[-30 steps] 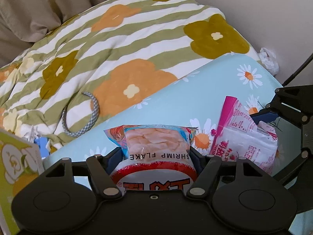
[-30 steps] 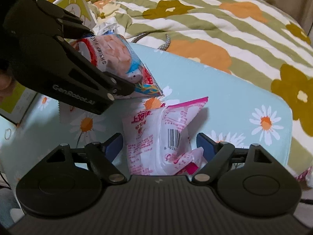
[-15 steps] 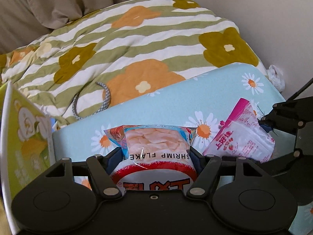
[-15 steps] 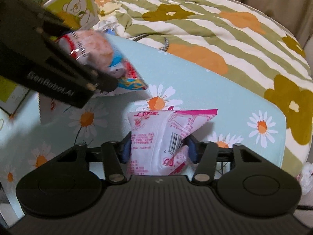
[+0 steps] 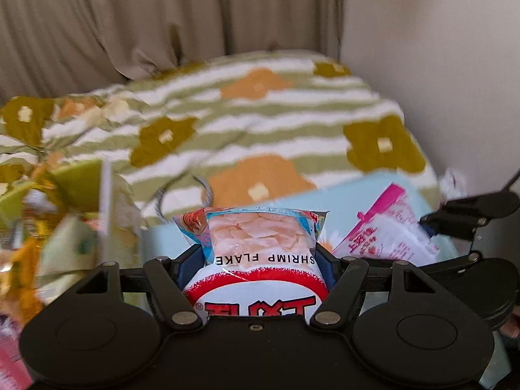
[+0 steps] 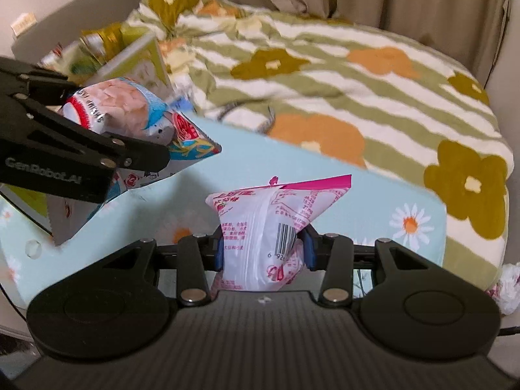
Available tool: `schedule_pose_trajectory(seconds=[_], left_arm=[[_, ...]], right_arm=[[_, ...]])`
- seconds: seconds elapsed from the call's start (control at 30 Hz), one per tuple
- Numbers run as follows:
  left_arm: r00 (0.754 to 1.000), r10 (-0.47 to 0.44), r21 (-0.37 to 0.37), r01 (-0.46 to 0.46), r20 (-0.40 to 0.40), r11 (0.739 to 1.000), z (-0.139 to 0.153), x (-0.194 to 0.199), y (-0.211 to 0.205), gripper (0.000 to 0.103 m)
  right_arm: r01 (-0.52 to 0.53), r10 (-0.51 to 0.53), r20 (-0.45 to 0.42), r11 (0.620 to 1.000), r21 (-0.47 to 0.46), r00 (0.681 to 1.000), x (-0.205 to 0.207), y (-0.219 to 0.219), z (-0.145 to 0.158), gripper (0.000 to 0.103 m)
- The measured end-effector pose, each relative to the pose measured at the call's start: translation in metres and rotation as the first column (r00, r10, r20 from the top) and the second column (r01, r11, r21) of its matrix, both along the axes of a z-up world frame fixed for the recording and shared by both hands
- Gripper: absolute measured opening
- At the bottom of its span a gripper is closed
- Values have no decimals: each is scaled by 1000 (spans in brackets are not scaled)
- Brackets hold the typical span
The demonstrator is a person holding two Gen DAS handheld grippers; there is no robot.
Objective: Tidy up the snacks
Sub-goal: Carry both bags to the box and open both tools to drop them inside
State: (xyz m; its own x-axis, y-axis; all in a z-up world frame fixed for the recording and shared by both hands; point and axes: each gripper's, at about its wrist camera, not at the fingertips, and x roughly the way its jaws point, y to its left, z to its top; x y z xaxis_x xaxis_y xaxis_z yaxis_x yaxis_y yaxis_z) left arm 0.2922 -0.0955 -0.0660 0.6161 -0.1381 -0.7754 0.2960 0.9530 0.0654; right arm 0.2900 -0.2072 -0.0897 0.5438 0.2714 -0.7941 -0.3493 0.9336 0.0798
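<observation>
Pink snack bag [image 6: 260, 227] pinched in R claw [image 6: 263, 250], L claw [image 5: 256, 260] clamping shrimp flake bag [image 5: 260, 237]

Two snack bags [image 5: 260, 243] [image 6: 260, 227] (one per hand-held gripper [image 5: 256, 261] [image 6: 263, 250]).

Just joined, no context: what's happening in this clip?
Snack sorting by hand-held grippers. The left gripper is shut on a shrimp flake bag, and the right gripper is shut on a pink-and-white snack packet. Both are held above a daisy-print board, with a yellow-green box of snacks to the left.
</observation>
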Motion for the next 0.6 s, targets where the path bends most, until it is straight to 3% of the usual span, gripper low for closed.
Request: schedule_pose_trajectory(seconds=[0.33, 0.6], left_arm=[[972, 166, -68, -156, 169, 985, 86, -43, 71, 74], [942, 253, -113, -233, 222, 966, 119, -57, 153, 74]], right_arm=[[-40, 31, 105, 996, 83, 994, -3, 44, 90, 58], [-79, 55, 169, 987, 138, 984, -12, 109, 142, 58]])
